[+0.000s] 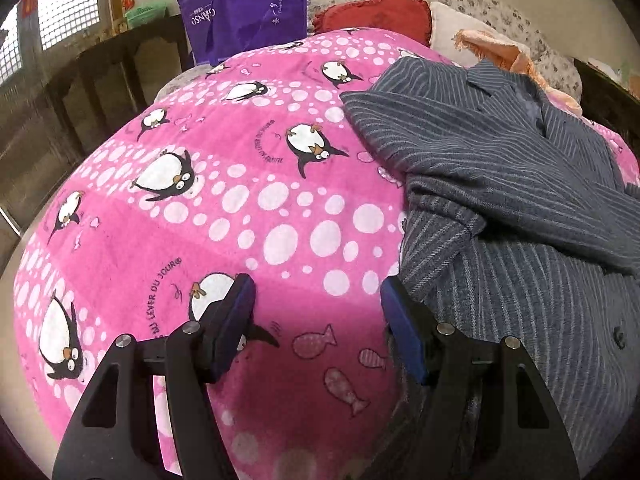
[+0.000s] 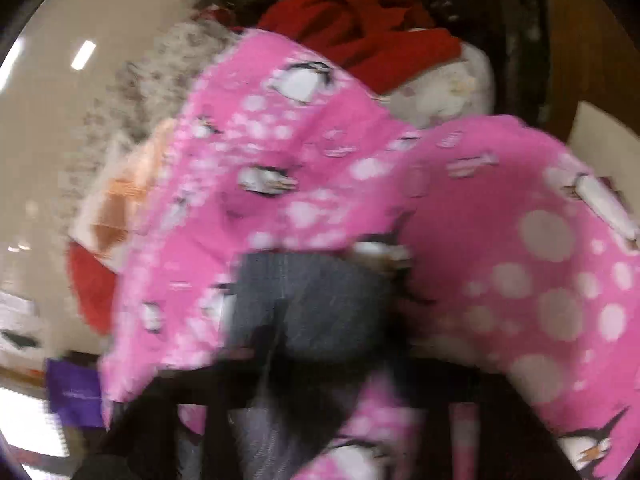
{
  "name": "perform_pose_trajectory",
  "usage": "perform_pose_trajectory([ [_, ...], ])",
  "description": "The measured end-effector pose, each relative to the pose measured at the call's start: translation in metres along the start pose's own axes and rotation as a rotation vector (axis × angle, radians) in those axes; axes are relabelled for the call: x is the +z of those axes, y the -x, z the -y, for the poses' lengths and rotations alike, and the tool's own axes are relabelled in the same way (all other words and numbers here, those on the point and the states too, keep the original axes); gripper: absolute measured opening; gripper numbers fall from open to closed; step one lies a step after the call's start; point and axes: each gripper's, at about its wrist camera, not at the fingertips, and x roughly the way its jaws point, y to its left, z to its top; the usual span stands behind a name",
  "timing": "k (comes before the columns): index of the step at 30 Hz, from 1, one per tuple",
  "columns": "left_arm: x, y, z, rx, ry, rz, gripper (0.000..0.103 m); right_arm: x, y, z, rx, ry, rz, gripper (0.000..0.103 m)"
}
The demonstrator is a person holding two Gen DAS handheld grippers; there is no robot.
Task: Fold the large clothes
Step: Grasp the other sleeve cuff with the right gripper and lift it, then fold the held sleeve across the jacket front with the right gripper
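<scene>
A grey striped jacket lies on a pink penguin-print blanket, at the right of the left wrist view, with one sleeve folded across its front. My left gripper is open and empty, low over the blanket by the jacket's left edge; its right finger is at the hem. The right wrist view is heavily blurred. There, grey jacket cloth bunches where my right gripper is, and it seems shut on that cloth; the fingers are hidden by it. The pink blanket fills the view behind.
A purple bag stands at the blanket's far edge. A red cushion, a white pillow and orange cloth lie behind the jacket. Dark wooden furniture stands at the left. A red cloth shows in the right wrist view.
</scene>
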Motion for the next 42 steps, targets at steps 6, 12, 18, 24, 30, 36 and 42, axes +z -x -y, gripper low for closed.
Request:
perform_pose_trajectory([
  [6, 0.0, -0.001, -0.004, -0.022, 0.019, 0.0, 0.067, -0.013, 0.058, 0.005, 0.046, 0.04, 0.143, 0.015],
  [12, -0.001, 0.001, -0.006, -0.04, 0.03, 0.0, 0.067, -0.034, 0.191, 0.014, 0.108, 0.087, 0.361, 0.014],
  [18, 0.011, 0.022, -0.018, -0.049, 0.064, -0.003, 0.067, -0.062, 0.282, 0.005, 0.172, 0.168, 0.42, 0.014],
  [24, -0.006, 0.083, -0.038, -0.088, 0.054, 0.048, 0.067, -0.13, 0.275, -0.11, 0.321, 0.363, 0.365, 0.014],
  [30, -0.045, 0.102, -0.057, 0.066, -0.024, 0.017, 0.067, -0.252, 0.208, -0.275, 0.466, 0.621, 0.175, 0.014],
  [36, -0.064, 0.103, -0.086, 0.184, -0.029, -0.019, 0.067, -0.393, 0.078, -0.384, 0.395, 0.863, -0.044, 0.014],
  [42, -0.064, 0.107, -0.092, 0.193, -0.035, -0.035, 0.067, -0.49, -0.043, -0.376, 0.259, 0.931, -0.275, 0.036],
])
